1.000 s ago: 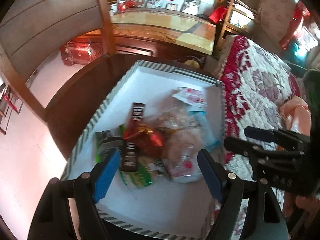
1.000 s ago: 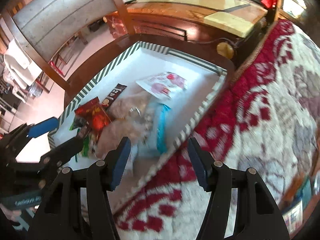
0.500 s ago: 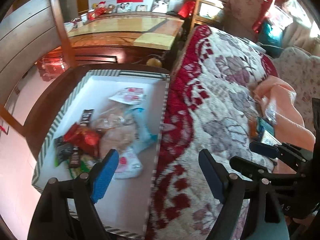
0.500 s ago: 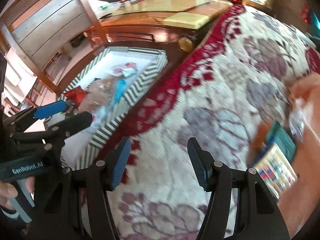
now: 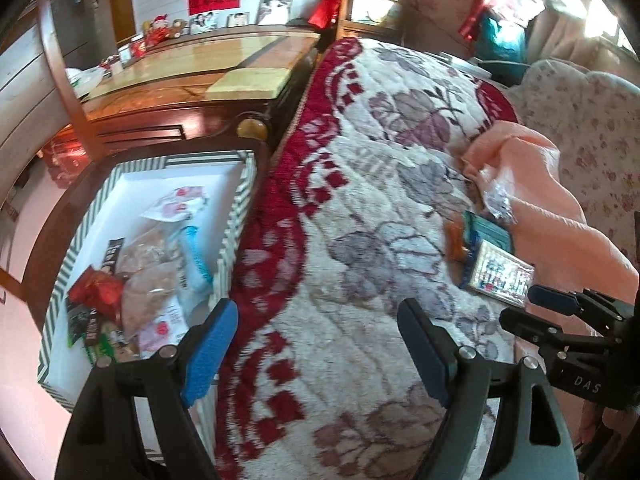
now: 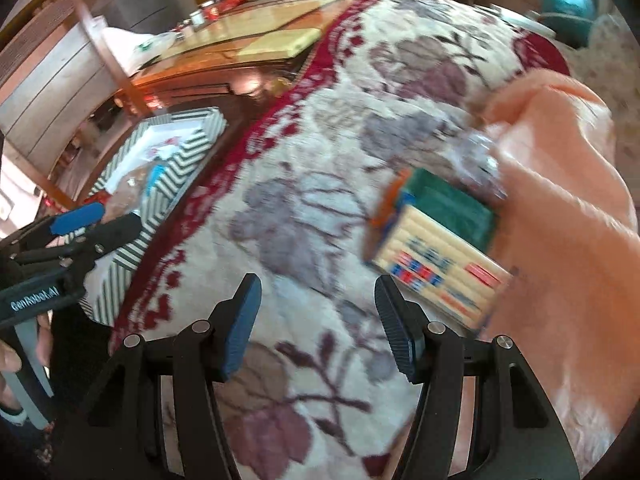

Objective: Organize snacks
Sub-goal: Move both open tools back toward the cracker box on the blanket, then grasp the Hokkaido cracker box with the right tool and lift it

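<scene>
The right claw [image 6: 316,320] stands spread with nothing between its blue pads, hanging over the red-and-cream floral quilt [image 6: 288,208]. Ahead of it and to the right, near but apart from its right finger, lies a cream snack packet with blue and red print [image 6: 440,268]; a green packet [image 6: 452,204] lies against its far edge, and an orange-edged wrapper [image 6: 386,204] shows at their left. A crinkled silvery wrapper [image 6: 480,160] sits just beyond, at the fold of a peach blanket [image 6: 560,184] that covers the quilt on the right

The left claw [image 5: 320,344] is also spread and empty, poised over the quilt's red border [image 5: 276,248]. In its view the same cream packet [image 5: 500,276] lies well to the right, just beyond the tips of the right claw [image 5: 532,312]. On the left, just past its left finger, a green-and-white striped tray [image 5: 236,216] stands beside the bed on a dark wooden bench [image 5: 60,216]. The tray holds a heap of snacks: a red bag [image 5: 96,292], a clear bag of pale pieces [image 5: 148,300], a light-blue packet [image 5: 196,256] and a pink-and-white packet [image 5: 176,208]. From the right wrist the left claw [image 6: 92,220] shows at the far left, a hand [image 6: 12,360] gripping its handle
</scene>
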{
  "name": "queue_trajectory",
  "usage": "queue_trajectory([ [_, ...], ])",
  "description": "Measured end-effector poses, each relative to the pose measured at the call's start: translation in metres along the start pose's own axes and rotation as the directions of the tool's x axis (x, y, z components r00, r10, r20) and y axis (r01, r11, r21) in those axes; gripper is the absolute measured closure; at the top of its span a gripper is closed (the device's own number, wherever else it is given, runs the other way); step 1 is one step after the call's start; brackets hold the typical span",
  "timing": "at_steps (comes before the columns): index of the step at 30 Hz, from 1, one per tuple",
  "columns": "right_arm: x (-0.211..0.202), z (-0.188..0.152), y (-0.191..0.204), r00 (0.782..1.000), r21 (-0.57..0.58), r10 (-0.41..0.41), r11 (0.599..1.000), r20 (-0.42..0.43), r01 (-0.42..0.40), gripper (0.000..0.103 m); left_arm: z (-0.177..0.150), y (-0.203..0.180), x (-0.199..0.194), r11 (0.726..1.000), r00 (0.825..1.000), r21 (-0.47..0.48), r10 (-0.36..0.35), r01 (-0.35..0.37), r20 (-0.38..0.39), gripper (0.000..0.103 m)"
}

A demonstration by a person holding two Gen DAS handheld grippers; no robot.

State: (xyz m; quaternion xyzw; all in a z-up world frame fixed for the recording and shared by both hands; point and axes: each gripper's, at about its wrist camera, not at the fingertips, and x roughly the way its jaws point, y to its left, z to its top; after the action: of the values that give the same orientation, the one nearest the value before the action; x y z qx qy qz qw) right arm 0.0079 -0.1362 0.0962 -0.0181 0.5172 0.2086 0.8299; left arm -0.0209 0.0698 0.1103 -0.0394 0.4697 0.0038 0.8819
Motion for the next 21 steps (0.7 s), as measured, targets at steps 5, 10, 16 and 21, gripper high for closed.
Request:
queue_trajectory([
  [5,-0.007,-0.014,-0.035,0.999,0.06,-0.046,0.997,-0.013,0.047,0.044,0.0,-0.024,0.008,0.999,0.999,0.041,-0.033,0.034,-0.019,0.019],
  [10,-0.011,-0.021,-0.062,0.997,0.131,-0.074,0.988,-0.03,0.077,0.044,-0.002,-0.052,0.021,0.991,0.993,0.088,-0.09,0.096,-0.072,0.019],
  [16,-0.003,-0.022,-0.069,0.996,0.119,-0.08,0.989,-0.038,0.084,0.044,-0.001,-0.079,0.03,0.985,0.992,0.14,-0.093,0.105,-0.091,0.019],
  [21,0.007,-0.02,-0.074,0.995,0.114,-0.085,0.989,-0.061,0.091,0.044,-0.002,-0.087,0.036,0.981,0.991,0.164,-0.083,0.1,-0.107,0.019],
])
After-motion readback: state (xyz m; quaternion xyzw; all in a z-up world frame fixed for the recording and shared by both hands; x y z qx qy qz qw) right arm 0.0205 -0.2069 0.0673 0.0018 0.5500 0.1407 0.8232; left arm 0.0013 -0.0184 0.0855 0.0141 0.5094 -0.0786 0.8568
